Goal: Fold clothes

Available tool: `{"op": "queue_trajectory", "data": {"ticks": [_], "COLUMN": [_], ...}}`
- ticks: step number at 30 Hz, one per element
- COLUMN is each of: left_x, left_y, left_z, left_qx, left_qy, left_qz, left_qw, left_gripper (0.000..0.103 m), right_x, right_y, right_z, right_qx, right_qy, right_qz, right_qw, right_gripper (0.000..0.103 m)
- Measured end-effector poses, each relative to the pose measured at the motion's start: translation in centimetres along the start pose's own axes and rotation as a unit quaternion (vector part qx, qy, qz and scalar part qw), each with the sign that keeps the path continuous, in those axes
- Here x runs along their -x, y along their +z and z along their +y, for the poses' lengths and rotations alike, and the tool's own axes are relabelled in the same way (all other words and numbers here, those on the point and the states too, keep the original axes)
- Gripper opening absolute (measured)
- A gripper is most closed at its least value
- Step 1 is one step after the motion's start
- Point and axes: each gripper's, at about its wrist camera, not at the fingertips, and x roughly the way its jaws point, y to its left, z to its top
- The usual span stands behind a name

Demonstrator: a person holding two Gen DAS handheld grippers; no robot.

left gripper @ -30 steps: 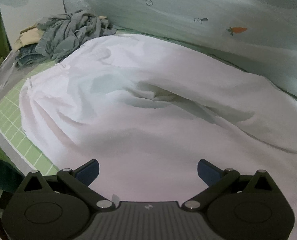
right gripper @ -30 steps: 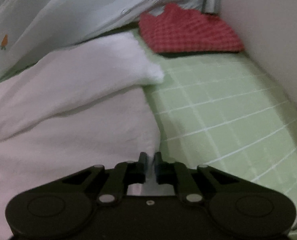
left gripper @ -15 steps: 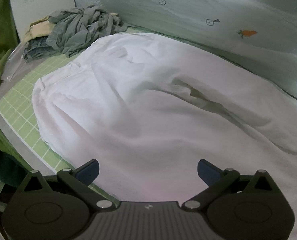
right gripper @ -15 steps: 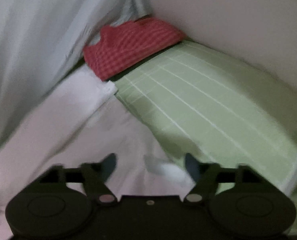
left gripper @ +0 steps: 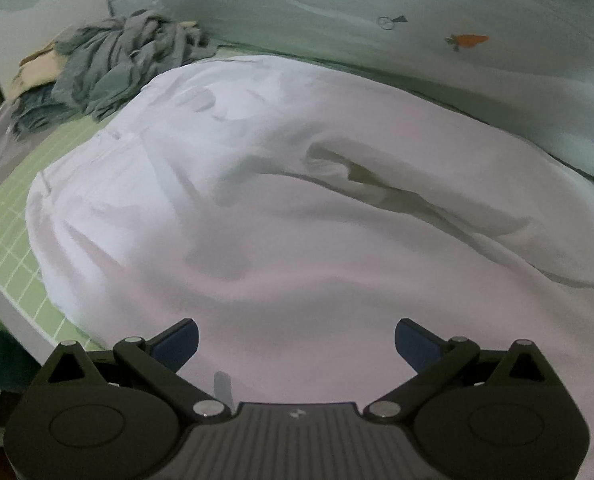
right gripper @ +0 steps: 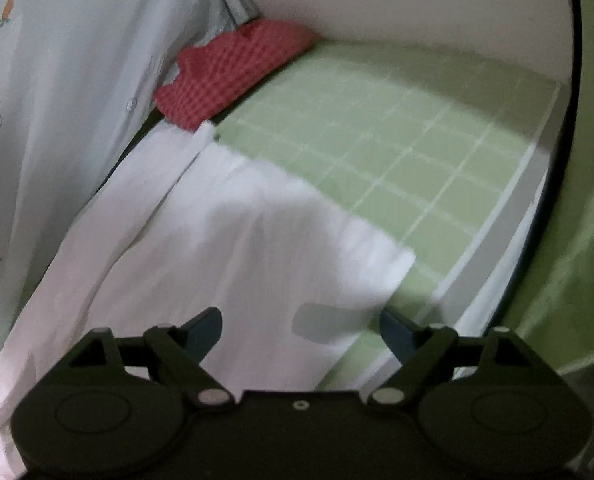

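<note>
Lying beneath both spread grippers (left gripper (left gripper: 296,338), right gripper (right gripper: 301,326)), white garment (left gripper: 297,208).

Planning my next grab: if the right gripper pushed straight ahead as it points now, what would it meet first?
Most likely the white garment: it lies right ahead of the open right gripper. Its edge ends there, with green grid mat beyond; depth is unclear.

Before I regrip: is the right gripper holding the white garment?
Apart. The right wrist view shows the right gripper with jaws spread wide, nothing pinched; the white garment lies beyond it.
</note>
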Motion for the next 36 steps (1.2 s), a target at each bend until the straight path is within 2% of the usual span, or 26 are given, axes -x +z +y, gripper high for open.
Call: {"op": "queue_trajectory", "data": {"ticks": [3, 5, 10, 14, 20, 24, 27, 28, 30, 32, 33, 34, 36], "left_x": [-0.1, -0.2, -0.7, -1.0, -3.1, -5.6, -7.3, -7.8, -8.7, -9.7, -9.8, -9.8, -9.9], "left_y": [0.2, 0.4, 1.0, 1.8, 3.4, 4.6, 5.7, 5.9, 6.4, 6.8, 7.0, 7.2, 7.5], "left_z": [0.4, 1.2, 4.9, 9.6, 17.8, 22.1, 24.8, 25.5, 26.8, 27.6, 27.6, 27.5, 27.3], "left_qx": [-0.002, 0.007, 0.047, 0.085, 0.142, 0.155, 0.162, 0.169, 0.184, 0.198, 0.196, 0.194, 0.19], "left_qy": [-0.001, 0.0, 0.016, 0.04, 0.084, 0.096, 0.099, 0.098, 0.092, 0.08, 0.079, 0.076, 0.069], "left_qz": [0.001, 0.0, -0.002, -0.006, -0.006, -0.008, -0.011, -0.012, -0.011, -0.007, -0.012, -0.013, -0.015], "left_qw": [1.0, 1.0, 0.9988, 0.9955, 0.9863, 0.9832, 0.9817, 0.9807, 0.9785, 0.977, 0.9774, 0.978, 0.9793], "left_gripper": [0.103, 0.103, 0.103, 0.103, 0.102, 0.095, 0.09, 0.088, 0.082, 0.075, 0.069, 0.058, 0.041], "right_x": [-0.5, -0.8, -1.9, -2.9, -4.2, -4.4, -4.6, -4.6, -4.3, -3.9, -3.7, -3.5, -3.0], "right_y": [-0.3, -0.4, -1.3, -1.9, -2.9, -3.2, -2.3, -2.1, -1.6, -1.5, -1.4, -1.3, -1.2], "right_z": [1.0, 1.8, 4.4, 6.1, 7.6, 8.0, 8.1, 8.2, 8.4, 8.7, 8.7, 8.7, 8.7], "right_qx": [0.012, 0.021, 0.066, 0.089, 0.111, 0.086, 0.073, 0.067, 0.057, 0.048, 0.04, 0.031, 0.016], "right_qy": [0.001, 0.0, -0.064, -0.116, -0.178, -0.2, -0.205, -0.208, -0.216, -0.217, -0.211, -0.204, -0.194], "right_qz": [0.007, 0.014, 0.012, 0.01, -0.01, -0.031, -0.012, -0.009, -0.015, -0.021, -0.021, -0.023, -0.033], "right_qw": [1.0, 1.0, 0.996, 0.989, 0.978, 0.976, 0.976, 0.976, 0.975, 0.975, 0.976, 0.978, 0.98], "right_gripper": [0.089, 0.096, 0.102, 0.103, 0.103, 0.103, 0.103, 0.097, 0.08, 0.028, 0.014, 0.009, 0.008]}}
